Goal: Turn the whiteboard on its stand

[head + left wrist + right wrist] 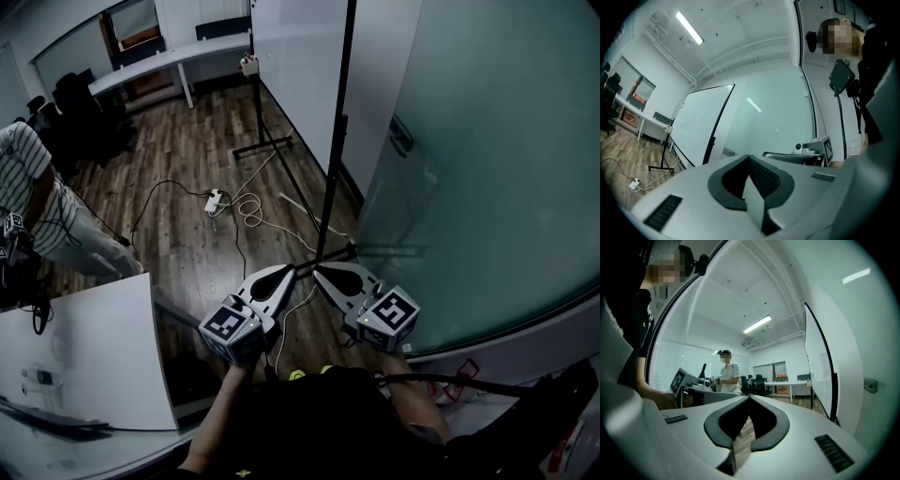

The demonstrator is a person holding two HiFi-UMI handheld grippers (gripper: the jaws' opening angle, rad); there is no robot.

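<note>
The whiteboard (295,66) stands on its black stand ahead of me, with a black upright (336,141) along its near edge and a foot (262,145) on the wood floor. In the left gripper view the whiteboard (701,124) shows to the left of centre; in the right gripper view the whiteboard (822,366) rises at the right. My left gripper (289,270) and right gripper (319,270) are held level side by side, tips close together near the upright's base, touching nothing. Both are shut and empty: left gripper (750,157), right gripper (750,397).
A pale glass wall (487,187) runs along the right. A power strip (216,200) with loose cables lies on the floor. A white table (84,347) stands at lower left, a person in a striped shirt (23,178) at the left, and a long desk (169,61) with chairs (84,112) at the back.
</note>
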